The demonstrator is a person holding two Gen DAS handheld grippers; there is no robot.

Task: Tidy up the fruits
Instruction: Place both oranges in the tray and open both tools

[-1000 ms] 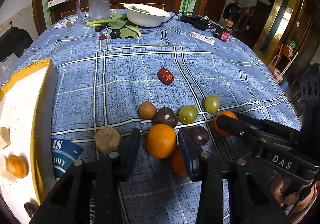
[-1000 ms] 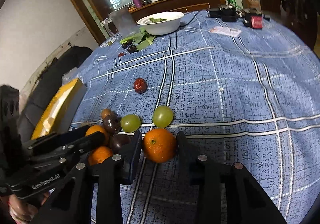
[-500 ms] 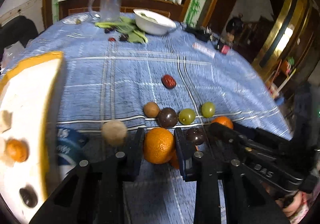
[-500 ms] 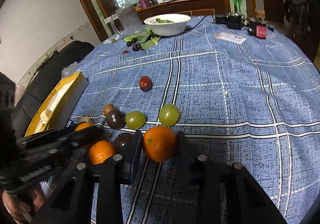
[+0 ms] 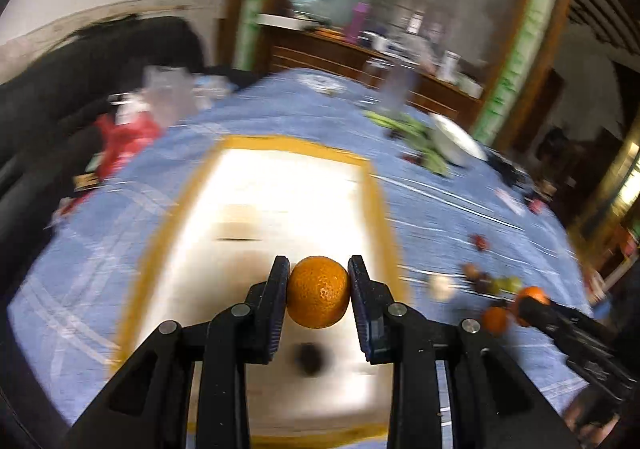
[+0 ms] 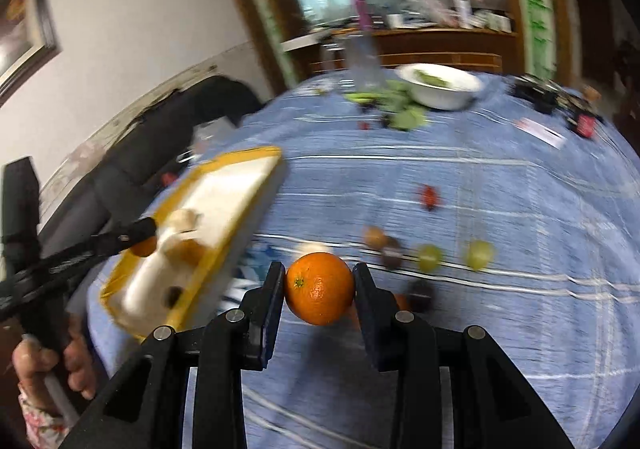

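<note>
We are carrying two oranges at once, and the coming move is turning on how each one lies relative to the yellow-rimmed tray (image 5: 372, 185). Our left gripper (image 5: 318, 295) is clenching an orange (image 5: 317, 292) directly above the tray's white floor, close to its near edge, so this hand is the nearer one and is needing little more than a lowering. Our right gripper (image 6: 319, 289) is clamping a second orange (image 6: 319, 288) out over the blue tablecloth (image 6: 500, 349), with the tray (image 6: 256, 163) lying off to its left beyond the tray's right-hand rim. A dark fruit (image 5: 310, 357) seems to be resting in the tray just below the left orange, though the blur is making that uncertain. The loose fruits are lying in a row (image 6: 430, 255) toward the table's near edge.
</note>
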